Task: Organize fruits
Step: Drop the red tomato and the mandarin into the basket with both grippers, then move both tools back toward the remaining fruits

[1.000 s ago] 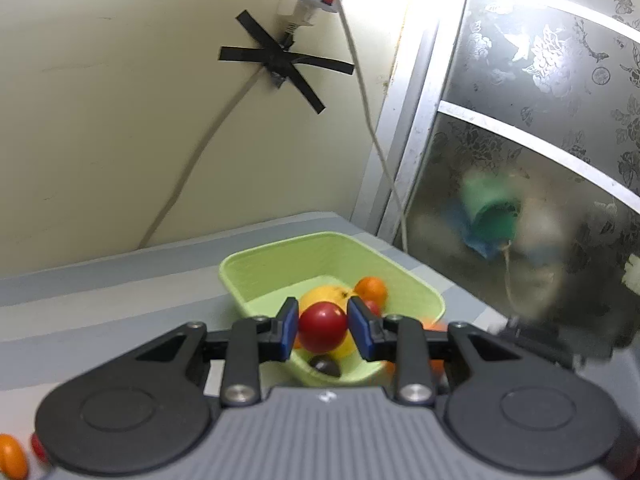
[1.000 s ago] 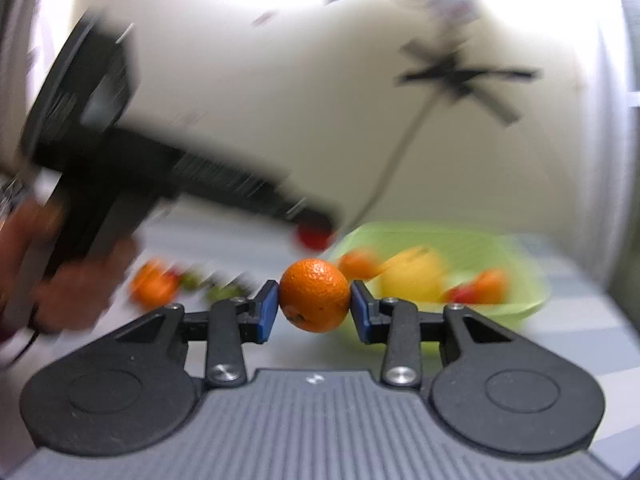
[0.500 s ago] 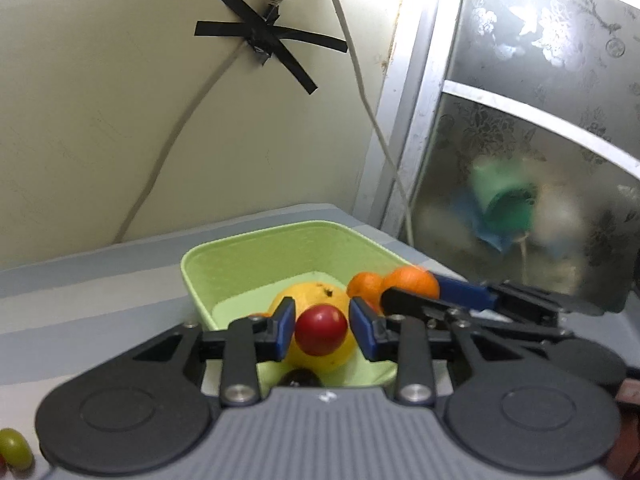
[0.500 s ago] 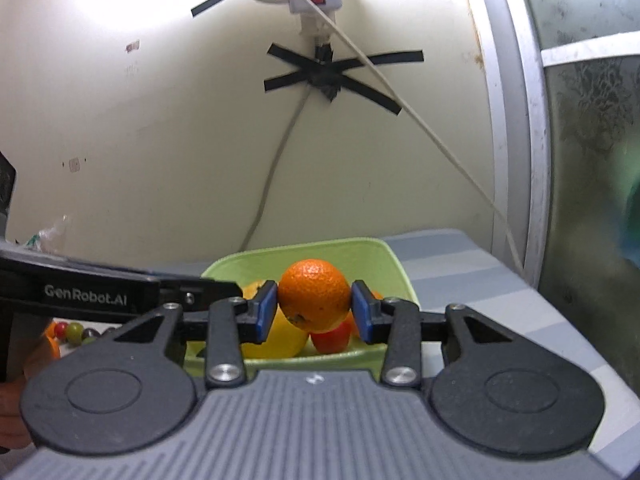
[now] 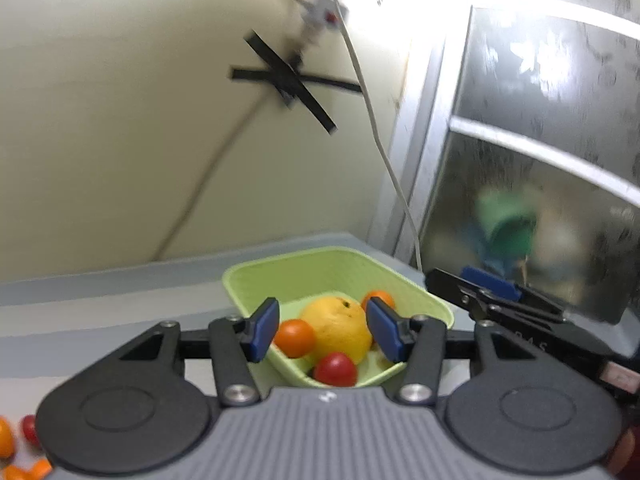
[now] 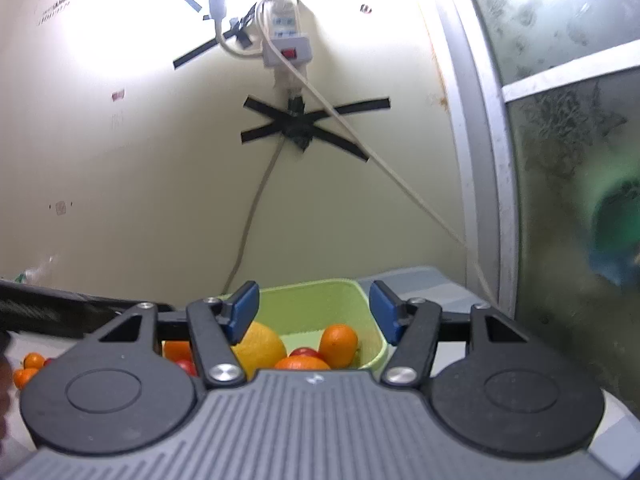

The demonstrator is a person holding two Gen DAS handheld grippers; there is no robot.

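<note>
Both tongs are hanging over the green basket (image 5: pixel 280 276), jaws just opening, nothing gripped: left tongs (image 5: pixel 323 330) partly apart, right tongs (image 6: pixel 316 316) wider. Red tomato (image 5: pixel 335 369) and orange (image 6: pixel 338 341) are lying inside.

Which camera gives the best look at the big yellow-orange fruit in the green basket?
The left wrist view: the big yellow-orange fruit sits nearly whole between the open tool's pads. In the right wrist view, it is partly hidden behind that tool's finger.
</note>
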